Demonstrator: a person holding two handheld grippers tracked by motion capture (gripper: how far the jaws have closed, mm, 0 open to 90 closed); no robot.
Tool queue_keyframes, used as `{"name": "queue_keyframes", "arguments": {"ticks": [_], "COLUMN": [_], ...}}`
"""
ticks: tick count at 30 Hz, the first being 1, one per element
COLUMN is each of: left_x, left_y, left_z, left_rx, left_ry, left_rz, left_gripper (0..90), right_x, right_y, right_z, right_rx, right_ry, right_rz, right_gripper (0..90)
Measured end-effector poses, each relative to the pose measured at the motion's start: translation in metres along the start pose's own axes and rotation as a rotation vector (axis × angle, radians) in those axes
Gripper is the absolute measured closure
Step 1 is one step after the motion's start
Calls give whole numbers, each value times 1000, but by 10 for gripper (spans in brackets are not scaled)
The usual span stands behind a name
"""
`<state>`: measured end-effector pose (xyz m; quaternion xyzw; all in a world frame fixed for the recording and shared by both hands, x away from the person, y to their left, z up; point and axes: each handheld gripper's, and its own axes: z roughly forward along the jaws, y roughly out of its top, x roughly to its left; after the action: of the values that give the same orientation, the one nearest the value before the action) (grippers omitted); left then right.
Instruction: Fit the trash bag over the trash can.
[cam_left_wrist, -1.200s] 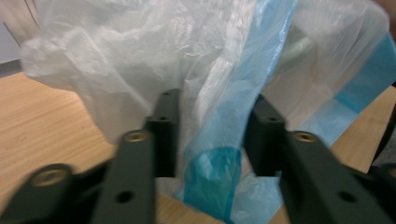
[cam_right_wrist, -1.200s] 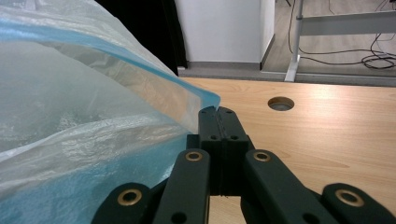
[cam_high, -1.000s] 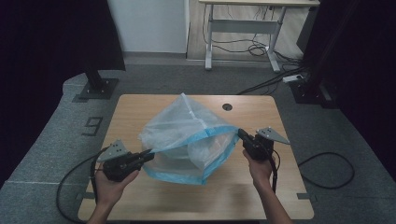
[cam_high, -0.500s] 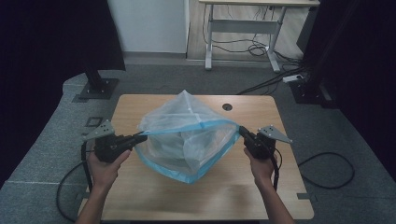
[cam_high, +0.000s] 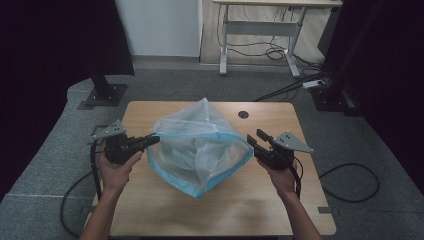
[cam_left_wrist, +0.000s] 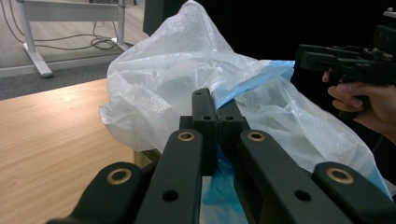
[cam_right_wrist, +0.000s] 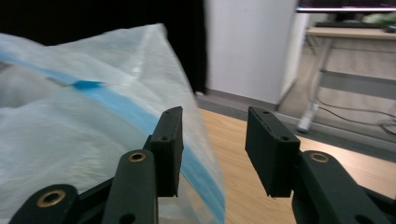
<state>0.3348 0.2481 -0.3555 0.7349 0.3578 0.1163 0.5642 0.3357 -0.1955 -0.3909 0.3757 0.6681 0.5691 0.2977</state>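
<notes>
Right gripper (cam_high: 252, 143) now released and clear of the limp translucent blue-rimmed plastic bag (cam_high: 197, 145) at frame centre; left gripper (cam_high: 150, 140) clenches its rim.

A: Looking like a lab or recording studio to me.
B: Agreed: black curtains (cam_high: 45, 45) hanging round, grey carpet (cam_high: 60, 145), cables (cam_high: 272, 50) trailing under a height-adjustable desk (cam_high: 260, 30).
</notes>
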Motion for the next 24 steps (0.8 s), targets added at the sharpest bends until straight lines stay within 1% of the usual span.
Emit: {"name": "queue_keyframes", "arguments": {"ticks": [3,4,6,9,11,13,16,18,20,21,23,24], "left_x": [2,2,3,3,4,5,6,7,8,8,9,9], "left_y": [0,0,1,2,2,2,3,3,3,4,4,4], "left_z": [0,0,0,-1,-3,-4,-4,-4,-5,-5,-6,-6], "left_rx": [-2,-6,-8,-12,-14,-16,-21,-23,-27,-30,-30,-30], "left_ry": [2,5,2,4,8,5,5,3,4,4,3,2], "left_rz": [-5,-8,-12,-15,-17,-21,-30,-34,-39,-41,-42,-42], "left_gripper": [890,890,890,890,890,890,890,890,890,891,890,890], "right_x": [5,8,13,16,17,14,12,15,18,20,20,19], "right_y": [-1,-2,-5,-9,-11,-13,-15,-17,-18,-19,-21,-22], "right_z": [1,2,3,6,10,14,21,25,27,27,28,28], "right_rx": [3,9,18,38,52,60,73,82,85,84,83,80], "right_ry": [48,73,94,121,118,122,123,123,123,122,113,109], "right_rz": [-13,-16,-28,-33,-42,-27,-29,-45,-76,-82,-86,-82], "right_gripper": [536,534,516,495,497,498,512,514,511,517,558,593]}}
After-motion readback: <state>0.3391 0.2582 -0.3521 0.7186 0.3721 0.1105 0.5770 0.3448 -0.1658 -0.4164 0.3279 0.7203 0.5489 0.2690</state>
